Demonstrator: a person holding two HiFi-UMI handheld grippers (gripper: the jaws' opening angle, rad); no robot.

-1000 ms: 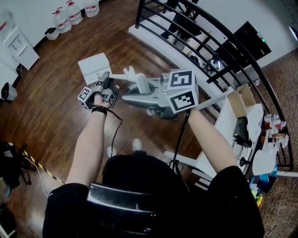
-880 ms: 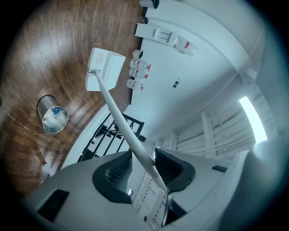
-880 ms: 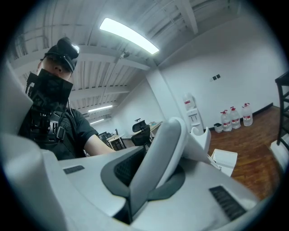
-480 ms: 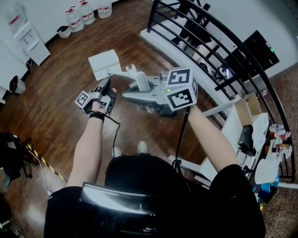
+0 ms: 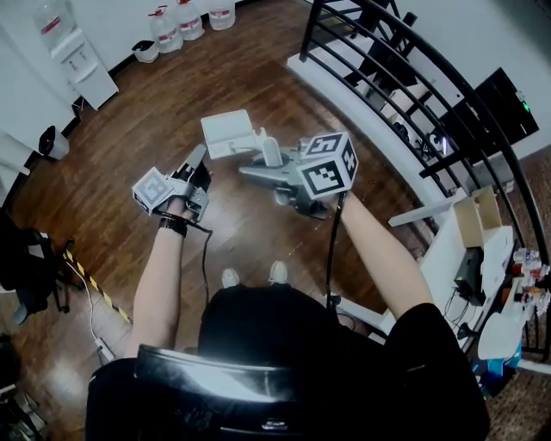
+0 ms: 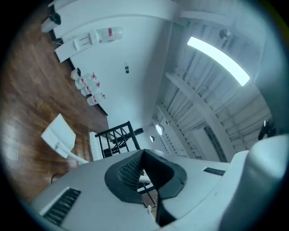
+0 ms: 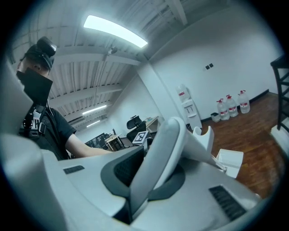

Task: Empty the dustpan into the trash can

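Dustpan handle (image 7: 165, 144) sits clamped in right gripper (image 5: 256, 172).

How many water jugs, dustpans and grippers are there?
Water jugs: 3
Dustpan: 1
Grippers, the left gripper and the right gripper: 2
Total: 6

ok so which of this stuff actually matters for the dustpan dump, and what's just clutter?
Job: white long-handled plastic dustpan; right gripper shut on its handle; left gripper, shut, empty; small dark-lined bin by wall, possibly the trash can.
Lying about: clear water jugs; white water dispenser; open cardboard box.
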